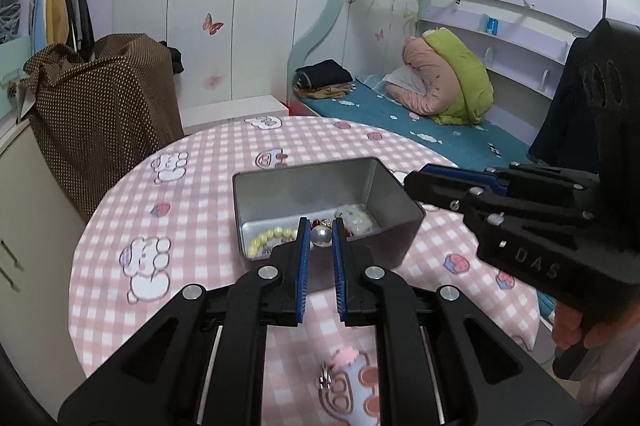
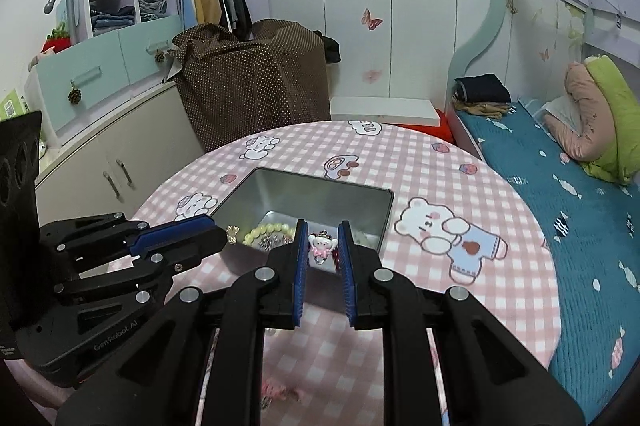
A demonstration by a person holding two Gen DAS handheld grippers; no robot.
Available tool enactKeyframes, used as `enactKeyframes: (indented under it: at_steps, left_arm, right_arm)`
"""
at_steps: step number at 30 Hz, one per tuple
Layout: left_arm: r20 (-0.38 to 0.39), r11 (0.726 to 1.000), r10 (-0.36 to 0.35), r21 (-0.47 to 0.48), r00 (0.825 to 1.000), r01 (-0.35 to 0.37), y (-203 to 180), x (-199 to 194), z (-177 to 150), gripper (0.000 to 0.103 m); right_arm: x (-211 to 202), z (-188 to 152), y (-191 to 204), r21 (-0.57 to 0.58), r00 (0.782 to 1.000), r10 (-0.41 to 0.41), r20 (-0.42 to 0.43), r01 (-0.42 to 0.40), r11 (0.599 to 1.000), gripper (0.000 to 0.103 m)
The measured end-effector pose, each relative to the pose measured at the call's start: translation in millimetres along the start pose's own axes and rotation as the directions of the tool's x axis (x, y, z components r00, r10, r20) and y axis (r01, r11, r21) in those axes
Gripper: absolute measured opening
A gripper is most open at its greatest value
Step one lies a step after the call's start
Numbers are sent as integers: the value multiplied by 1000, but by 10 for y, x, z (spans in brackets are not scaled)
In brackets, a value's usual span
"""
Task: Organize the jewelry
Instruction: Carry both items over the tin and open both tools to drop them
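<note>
A silver metal tin (image 1: 400, 201) (image 2: 376, 218) stands on the round pink checked table (image 1: 192, 209) (image 2: 460, 165). It holds a yellow-green bead bracelet (image 1: 268, 238) (image 2: 266, 229), a white bracelet (image 1: 358, 220) and small red pieces. My left gripper (image 1: 321, 232) is over the tin's near edge, shut on a round pearl-like piece (image 1: 322, 234). My right gripper (image 2: 323, 240) is over the tin's near side, shut on a small white and pink bear charm (image 2: 321, 246). Each gripper shows in the other view: the right (image 1: 416, 179), the left (image 2: 208, 230).
A pink charm with a silver clip (image 1: 336, 366) (image 2: 276, 392) lies on the table below the grippers. A brown dotted cloth-covered object (image 2: 256, 81) stands behind the table, cabinets on the left, a bunk bed (image 2: 580, 185) on the right.
</note>
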State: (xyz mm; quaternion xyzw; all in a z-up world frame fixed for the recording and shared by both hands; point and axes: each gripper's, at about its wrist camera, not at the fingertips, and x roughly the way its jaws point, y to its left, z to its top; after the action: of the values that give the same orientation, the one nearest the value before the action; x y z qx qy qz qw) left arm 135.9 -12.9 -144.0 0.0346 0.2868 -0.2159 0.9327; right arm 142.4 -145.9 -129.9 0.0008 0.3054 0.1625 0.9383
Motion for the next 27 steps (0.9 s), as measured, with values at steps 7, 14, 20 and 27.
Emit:
enactKeyframes:
  at_steps: [7, 14, 20, 27]
  left_arm:
    - [-3, 1000, 3, -8, 1000, -3, 59, 197, 119, 11]
    - [-30, 1000, 8, -16, 1000, -8, 120, 392, 134, 11]
    - [-35, 1000, 2, -30, 999, -3, 164, 436, 132, 19]
    - [-17, 998, 49, -47, 999, -50, 225, 355, 117, 61]
  right_arm:
    - [233, 23, -67, 15, 999, 6, -36, -6, 1000, 15]
    - [398, 12, -122, 24, 997, 16, -70, -14, 1000, 15]
    - [406, 19, -137, 27, 998, 15, -62, -13, 1000, 17]
    - [313, 18, -306, 97, 997, -67, -44, 71, 993, 63]
